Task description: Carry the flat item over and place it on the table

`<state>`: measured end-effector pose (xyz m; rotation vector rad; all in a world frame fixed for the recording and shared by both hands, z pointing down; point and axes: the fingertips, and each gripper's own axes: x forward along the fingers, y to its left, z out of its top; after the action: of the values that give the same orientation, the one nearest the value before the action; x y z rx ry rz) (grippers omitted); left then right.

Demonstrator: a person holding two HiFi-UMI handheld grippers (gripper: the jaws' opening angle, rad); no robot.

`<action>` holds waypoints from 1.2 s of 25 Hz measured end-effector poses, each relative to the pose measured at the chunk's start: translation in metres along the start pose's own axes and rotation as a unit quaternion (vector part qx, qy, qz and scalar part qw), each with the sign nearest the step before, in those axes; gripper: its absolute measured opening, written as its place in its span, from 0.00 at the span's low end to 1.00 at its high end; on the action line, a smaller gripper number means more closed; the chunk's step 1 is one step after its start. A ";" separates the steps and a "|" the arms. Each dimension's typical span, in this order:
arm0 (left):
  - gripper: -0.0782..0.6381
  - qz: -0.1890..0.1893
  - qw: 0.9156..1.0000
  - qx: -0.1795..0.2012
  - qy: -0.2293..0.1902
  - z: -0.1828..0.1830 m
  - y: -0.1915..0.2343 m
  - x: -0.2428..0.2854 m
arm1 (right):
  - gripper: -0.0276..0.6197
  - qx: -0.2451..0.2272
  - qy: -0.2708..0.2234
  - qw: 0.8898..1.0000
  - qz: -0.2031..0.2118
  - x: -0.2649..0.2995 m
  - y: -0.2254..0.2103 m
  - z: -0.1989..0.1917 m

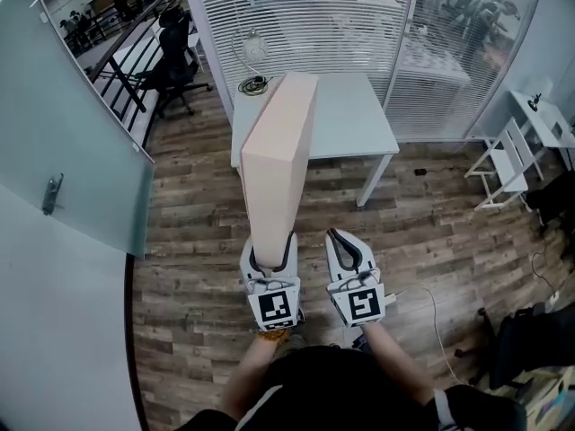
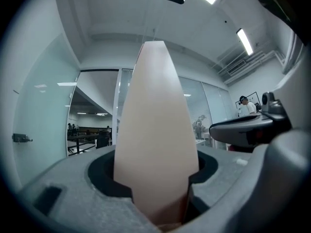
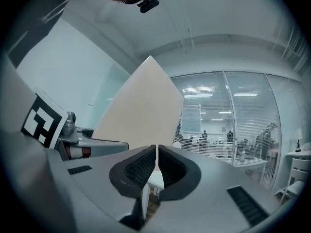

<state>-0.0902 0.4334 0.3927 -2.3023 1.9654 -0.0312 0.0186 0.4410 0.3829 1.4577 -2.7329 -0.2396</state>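
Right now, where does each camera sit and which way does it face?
Head view: on the person's head, facing steeply down at floor and table; shows forearms, left tool shut on the panel, right tool shut, empty.
Left gripper view: on the left tool, facing forward along its jaws at the panel; right tool at right.
Right gripper view: on the right tool, facing forward toward blinds; left tool and panel at left.
Shared: all views show the panel.

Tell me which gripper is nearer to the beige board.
Left. The left gripper is clamped on the near end of the board; the right gripper, shut and empty, hangs beside it without touching.
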 end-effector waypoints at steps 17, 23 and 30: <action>0.50 -0.069 0.998 -0.007 -0.003 -0.029 0.044 0.126 | 0.07 -0.015 0.015 0.999 -0.048 0.126 -0.027 -0.016; 0.50 -0.067 0.998 0.005 -0.001 -0.030 0.044 0.177 | 0.07 0.003 0.004 0.999 -0.049 0.173 -0.064 -0.029; 0.50 -0.055 0.998 0.034 0.010 -0.023 0.043 0.254 | 0.07 0.024 0.001 0.999 -0.030 0.230 -0.122 -0.039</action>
<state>-0.0935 0.1744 0.3965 -2.3721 1.8145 -0.1294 -0.0060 0.1794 0.3932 1.5519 -2.7150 -0.1741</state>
